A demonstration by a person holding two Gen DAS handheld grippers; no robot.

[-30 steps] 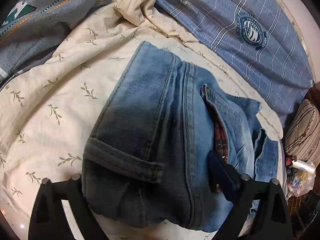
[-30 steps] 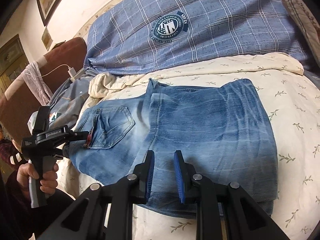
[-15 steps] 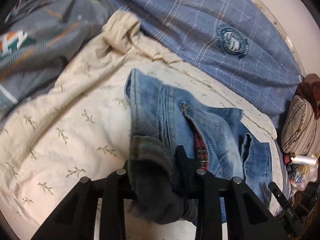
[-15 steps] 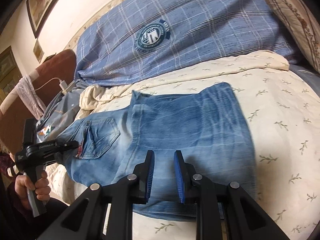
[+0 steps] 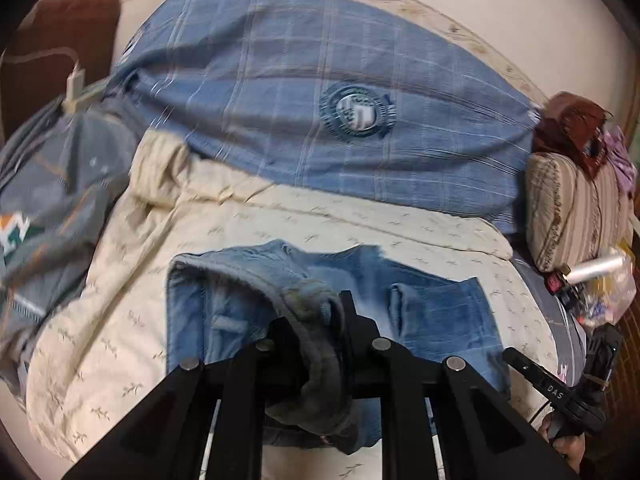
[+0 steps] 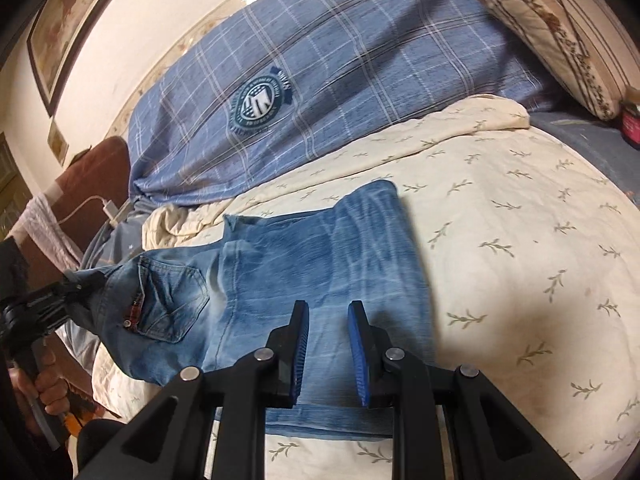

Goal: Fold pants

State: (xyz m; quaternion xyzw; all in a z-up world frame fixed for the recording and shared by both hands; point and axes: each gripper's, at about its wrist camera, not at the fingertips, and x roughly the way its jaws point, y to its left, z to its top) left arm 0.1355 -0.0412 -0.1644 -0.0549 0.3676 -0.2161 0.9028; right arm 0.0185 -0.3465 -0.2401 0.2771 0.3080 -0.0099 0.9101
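Gripping a bunched, darker end of the jeans (image 5: 440,312) between its two black fingers, the left tool (image 5: 316,320) sits low at the near edge of the bed (image 5: 100,320), clenched on that thick roll of denim, which droops down behind the fingers toward the camera. In the right wrist view the same tool (image 6: 80,284) shows at the far left, its tip pinching the waist end of the jeans (image 6: 320,264) beside the back pocket (image 6: 172,300), with the person's left hand (image 6: 44,384) wrapped round the handle below. The right tool (image 6: 327,340) hovers over the near hem of the folded legs, its blue-padded fingers (image 6: 300,344) parted with a clear gap and nothing between them. The jeans lie folded on the cream leaf-print sheet (image 6: 520,280), their long axis running across the bed from the left tool's side toward the middle, waist and pocket at the left, folded leg edge at the right. A blue plaid quilt (image 6: 340,60) with a round crest lies along the far edge of the bed, and a striped pillow (image 6: 560,28) sits at the far right corner.
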